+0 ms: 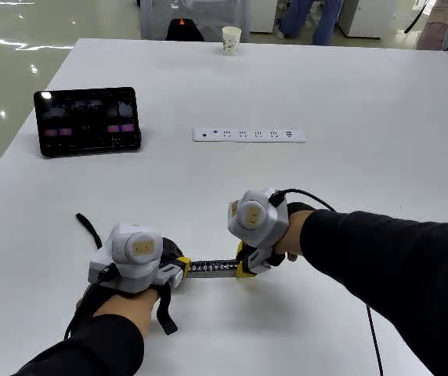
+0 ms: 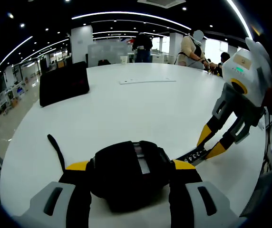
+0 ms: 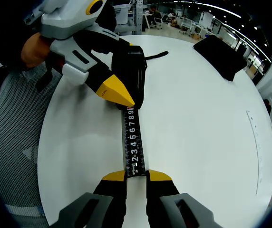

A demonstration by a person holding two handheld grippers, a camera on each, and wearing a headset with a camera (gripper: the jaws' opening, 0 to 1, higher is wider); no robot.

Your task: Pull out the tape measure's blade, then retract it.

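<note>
Tape measure [image 2: 129,173] with a black case, down on a white counter [image 1: 365,157], near the person's edge of it. The left claw [image 2: 130,166] is closed around the case, with one yellow-tipped jaw on each side. A thin black strap [image 1: 89,229] lies on the counter just left of the case.

A short stretch of blade [image 3: 133,142] is out of the case. It lies flat along the counter and runs straight to the right claw [image 3: 136,176]. In the right gripper view the blade's dark face shows white numbers from one to nine. The right claw is pinched shut on the blade's free end, its two yellow tips closed on it from either side.

In the head view the two claws sit close together, one at each end of the short blade. The person's dark sleeves [image 1: 381,251] reach in from the bottom of the view. A black cable [image 1: 302,193] loops from the top of the right claw.

Farther out, past the claws, a white power strip [image 1: 247,135] lies flat near the middle of the counter. A dark tablet [image 1: 88,120] stands propped to the left of it, its screen showing dim purple patches. A paper cup [image 1: 231,39] stands at the far edge. In the left gripper view, people [image 2: 190,47] stand beyond the counter.
</note>
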